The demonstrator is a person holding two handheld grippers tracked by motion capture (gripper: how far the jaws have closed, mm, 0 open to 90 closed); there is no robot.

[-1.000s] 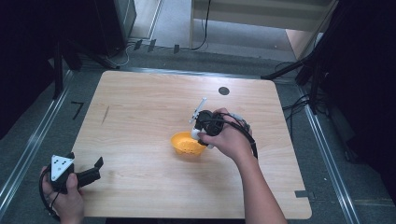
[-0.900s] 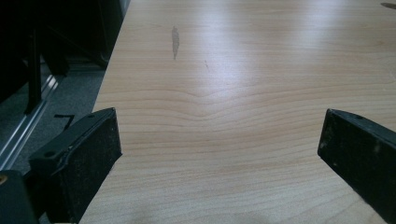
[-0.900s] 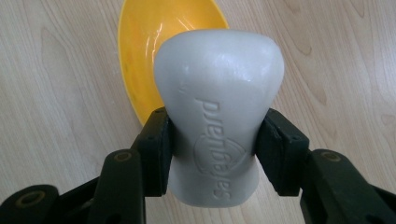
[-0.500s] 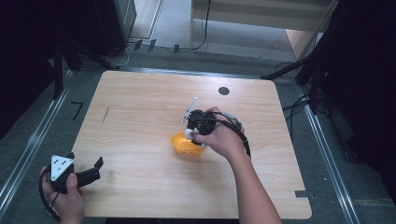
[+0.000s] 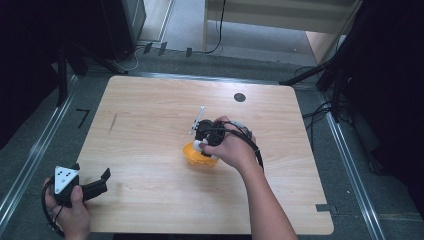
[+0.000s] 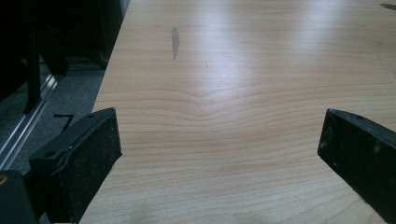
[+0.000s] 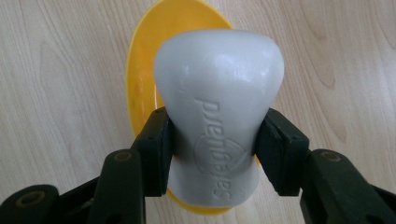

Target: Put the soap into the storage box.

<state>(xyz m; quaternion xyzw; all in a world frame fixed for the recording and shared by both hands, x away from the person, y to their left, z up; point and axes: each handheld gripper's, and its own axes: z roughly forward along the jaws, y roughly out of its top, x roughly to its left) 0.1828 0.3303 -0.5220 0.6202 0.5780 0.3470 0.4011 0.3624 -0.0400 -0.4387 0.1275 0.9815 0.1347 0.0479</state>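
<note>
A white bar of soap point(image 7: 218, 121) with raised lettering is pinched at its narrow waist between the two black jaws of my right gripper point(image 7: 214, 135), which is shut on it. Directly below it lies a yellow dish point(image 7: 140, 88) on the wooden table. From the high view, the right gripper point(image 5: 202, 145) points down over the yellow dish point(image 5: 195, 157) near the table's middle, a white piece of soap point(image 5: 198, 145) showing at its tip. My left gripper point(image 5: 102, 181) rests at the table's front left corner, jaws wide apart with bare wood between them point(image 6: 219, 149).
The wooden table point(image 5: 150, 115) has a dark round spot point(image 5: 240, 97) near its far edge and a small dark streak point(image 5: 113, 122) at the left. Metal rails run along both sides. Cables lie on the floor beyond the table.
My right hand has carried the soap leftward and slightly down, from the dish's right side to directly above it. The left hand has stayed put.
</note>
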